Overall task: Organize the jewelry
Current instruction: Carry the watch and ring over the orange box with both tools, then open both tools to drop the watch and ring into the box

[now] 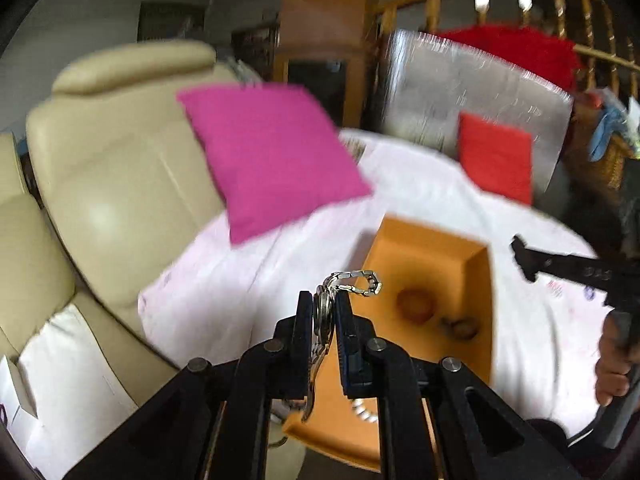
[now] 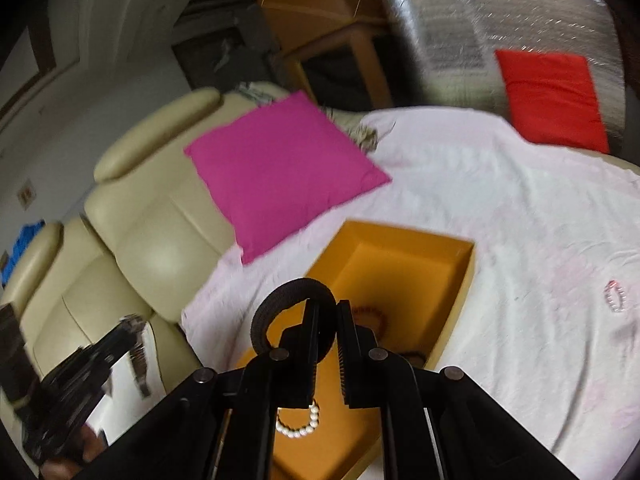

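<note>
My left gripper [image 1: 325, 308] is shut on a silver metal-link watch [image 1: 352, 282], held above the left edge of an open orange box [image 1: 476, 264]. My right gripper [image 2: 328, 312] is shut on a dark braided bracelet [image 2: 280, 298], held above the same orange box [image 2: 460, 280]. Inside the box lie a white pearl bracelet [image 2: 298, 424], a reddish bead bracelet [image 2: 374, 314] and brown rounded items [image 1: 416, 306]. The right gripper also shows in the left wrist view [image 1: 560, 268]. A small pink bead bracelet [image 2: 616, 296] lies on the white cloth [image 2: 520, 208] to the right.
The box sits on a white cloth over a sofa seat. A magenta cushion [image 1: 268, 152] leans on the cream leather backrest [image 1: 100, 168]. A red cushion [image 1: 496, 156] rests against a silver foil panel [image 1: 460, 84] at the back. Wooden furniture stands behind.
</note>
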Motion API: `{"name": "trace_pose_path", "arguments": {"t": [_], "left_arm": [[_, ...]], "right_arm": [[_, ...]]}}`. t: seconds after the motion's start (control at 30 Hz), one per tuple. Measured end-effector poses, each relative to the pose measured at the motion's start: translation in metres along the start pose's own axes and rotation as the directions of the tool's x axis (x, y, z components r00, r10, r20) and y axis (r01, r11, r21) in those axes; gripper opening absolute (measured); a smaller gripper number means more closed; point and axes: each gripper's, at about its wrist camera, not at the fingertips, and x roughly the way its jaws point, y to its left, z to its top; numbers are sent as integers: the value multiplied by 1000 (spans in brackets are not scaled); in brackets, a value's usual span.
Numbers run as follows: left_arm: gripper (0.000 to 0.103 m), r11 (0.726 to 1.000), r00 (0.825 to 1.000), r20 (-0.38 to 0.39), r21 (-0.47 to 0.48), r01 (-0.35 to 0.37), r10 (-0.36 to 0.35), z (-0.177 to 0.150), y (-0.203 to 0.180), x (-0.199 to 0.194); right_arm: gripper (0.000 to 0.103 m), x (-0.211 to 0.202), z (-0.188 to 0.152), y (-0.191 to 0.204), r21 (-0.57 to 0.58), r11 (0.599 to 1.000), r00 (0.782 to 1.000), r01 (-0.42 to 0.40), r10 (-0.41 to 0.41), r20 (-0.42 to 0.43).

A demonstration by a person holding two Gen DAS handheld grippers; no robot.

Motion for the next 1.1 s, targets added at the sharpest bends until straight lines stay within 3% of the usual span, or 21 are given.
{"name": "trace_pose_path", "arguments": {"t": [0.17, 0.37, 0.6, 0.7, 0.77, 0.83, 0.93, 1.1], "left_arm": [[11, 998, 992, -116, 40, 55, -50, -7, -18, 50], [11, 990, 980, -188, 111, 87, -65, -4, -60, 94], [12, 986, 964, -264, 146, 85, -44, -7, -91, 136], [12, 986, 963, -269, 158, 46, -1, -9, -97, 147], [18, 987, 959, -283, 159, 22, 24, -8, -98, 150], [31, 987, 959, -282, 160, 10, 36, -6, -97, 148], [45, 985, 970, -232, 171, -36, 76, 3, -95, 131], [55, 983, 981, -157, 158, -90, 115, 19, -97, 99]], "right_arm": [[10, 51, 12, -14, -30, 998, 997, 52, -54, -63], [10, 103, 35, -43, -26, 992, 983, 125, -127, -131], [13, 140, 55, -64, -26, 987, 971, 157, -159, -178], [13, 153, 60, -66, -25, 987, 964, 156, -158, -215], [13, 159, 63, -64, -33, 986, 961, 165, -168, -220], [22, 157, 67, -62, -22, 989, 963, 149, -150, -225], [22, 136, 75, -60, -5, 995, 980, 101, -101, -171], [22, 78, 78, -65, -25, 995, 993, 100, -101, -59]]}}
